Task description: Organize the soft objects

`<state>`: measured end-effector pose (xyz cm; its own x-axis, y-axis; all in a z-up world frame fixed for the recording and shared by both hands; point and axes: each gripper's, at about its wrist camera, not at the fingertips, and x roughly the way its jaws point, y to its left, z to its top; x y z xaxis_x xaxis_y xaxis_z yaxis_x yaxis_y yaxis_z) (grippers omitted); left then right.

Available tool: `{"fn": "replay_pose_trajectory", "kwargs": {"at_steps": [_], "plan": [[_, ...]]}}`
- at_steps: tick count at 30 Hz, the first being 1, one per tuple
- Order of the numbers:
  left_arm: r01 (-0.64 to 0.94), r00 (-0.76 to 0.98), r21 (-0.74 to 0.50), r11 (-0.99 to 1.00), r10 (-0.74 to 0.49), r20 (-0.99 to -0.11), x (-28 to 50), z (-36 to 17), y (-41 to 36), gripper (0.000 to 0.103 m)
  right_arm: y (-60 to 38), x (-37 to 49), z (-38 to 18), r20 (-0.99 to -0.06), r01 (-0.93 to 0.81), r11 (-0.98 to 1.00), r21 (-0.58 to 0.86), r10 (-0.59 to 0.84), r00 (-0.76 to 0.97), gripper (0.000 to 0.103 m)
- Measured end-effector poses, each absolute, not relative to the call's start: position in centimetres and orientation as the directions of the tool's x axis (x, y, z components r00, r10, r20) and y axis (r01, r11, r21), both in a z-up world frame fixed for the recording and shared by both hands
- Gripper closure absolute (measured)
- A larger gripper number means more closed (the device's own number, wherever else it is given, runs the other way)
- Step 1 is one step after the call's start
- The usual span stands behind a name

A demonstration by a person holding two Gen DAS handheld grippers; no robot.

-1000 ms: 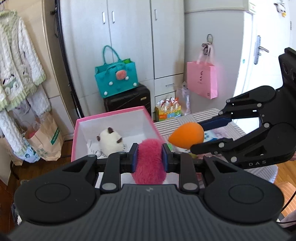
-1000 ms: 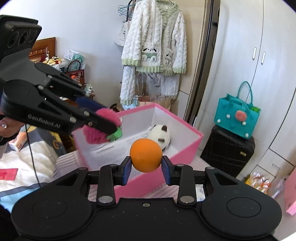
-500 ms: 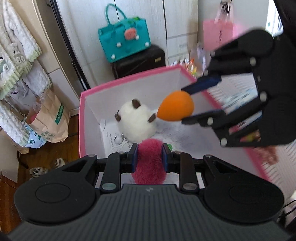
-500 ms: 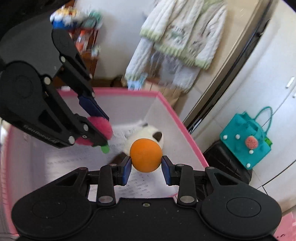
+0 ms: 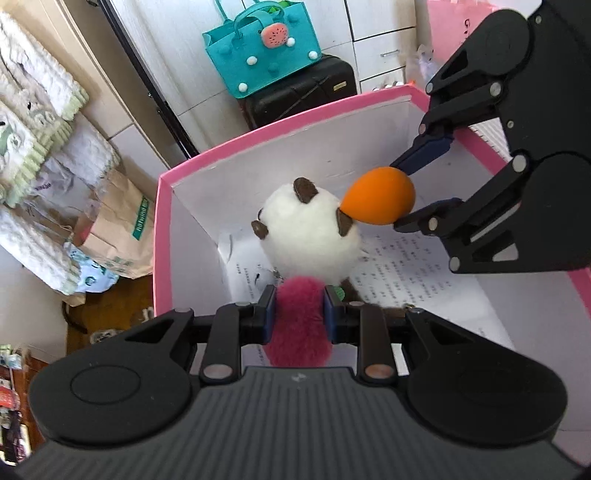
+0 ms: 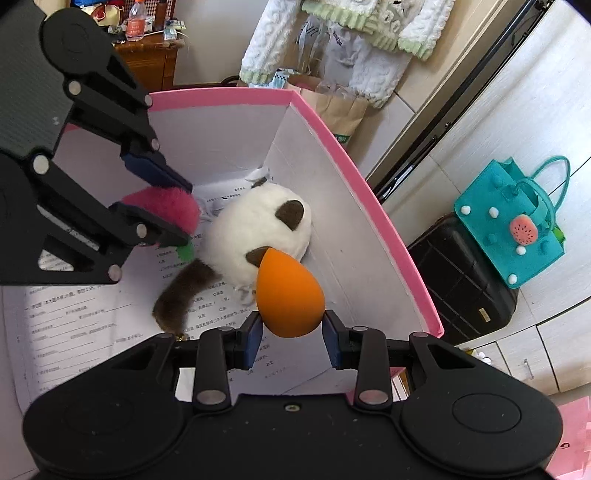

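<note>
My left gripper [image 5: 298, 308] is shut on a fluffy magenta pom-pom [image 5: 297, 325] and hangs inside the pink box [image 5: 236, 144]. From the right wrist view, that same left gripper [image 6: 184, 212] pinches the pom-pom [image 6: 166, 208] over the box's paper-lined floor. My right gripper [image 6: 291, 332] is shut on an orange egg-shaped sponge [image 6: 288, 295], also seen in the left wrist view as the sponge [image 5: 380, 201] between the right gripper's tips [image 5: 417, 192]. A white plush with brown ears [image 5: 310, 229] lies in the box's far corner, just below both held objects; its brown tail [image 6: 181, 295] trails forward.
Printed paper sheets [image 6: 74, 314] line the box floor. Behind the box stand a black suitcase [image 5: 303, 88] with a teal felt bag [image 5: 262, 48] on top, white cupboards, a paper bag [image 5: 118, 225] and hanging fleece clothes [image 6: 351, 33].
Both grippers moved forward and down from outside the box to inside it, now tilted down over the white plush. Each still holds its object.
</note>
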<state>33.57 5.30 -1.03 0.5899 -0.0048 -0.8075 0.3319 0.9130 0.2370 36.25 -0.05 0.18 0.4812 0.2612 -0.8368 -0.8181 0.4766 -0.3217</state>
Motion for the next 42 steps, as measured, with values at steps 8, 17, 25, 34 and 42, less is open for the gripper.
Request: {"fn": "replay_pose_trajectory", "kwargs": {"at_steps": [8,17,25,34,42], "plan": [[0.285,0.598,0.234,0.929,0.019,-0.801,35.2,-1.7,5.6,0.077,0.1,36.8,0.4,-0.830,-0.786,0.493,-0.375,0.200,0.521,0.065],[0.263,0.566,0.183,0.947,0.002,-0.824,36.1,-1.6,5.8,0.075,-0.4,37.4,0.4,-0.811,-0.768,0.534,-0.354,0.234,0.537,0.064],[0.238,0.573,0.141,0.961,-0.021,-0.819,35.3,-0.5,6.1,0.057,-4.8,34.8,4.2,-0.766,-0.746,0.651,-0.141,0.405,0.499,0.062],[0.242,0.607,0.105,0.965,-0.066,-0.792,30.5,4.5,6.1,0.034,-8.4,30.6,6.6,-0.744,-0.723,0.687,0.074,0.520,0.419,0.060],[0.259,0.638,0.094,0.961,-0.098,-0.764,25.2,8.8,6.1,0.009,-9.7,25.6,9.7,-0.687,-0.726,0.683,0.083,0.567,0.455,0.058]]}}
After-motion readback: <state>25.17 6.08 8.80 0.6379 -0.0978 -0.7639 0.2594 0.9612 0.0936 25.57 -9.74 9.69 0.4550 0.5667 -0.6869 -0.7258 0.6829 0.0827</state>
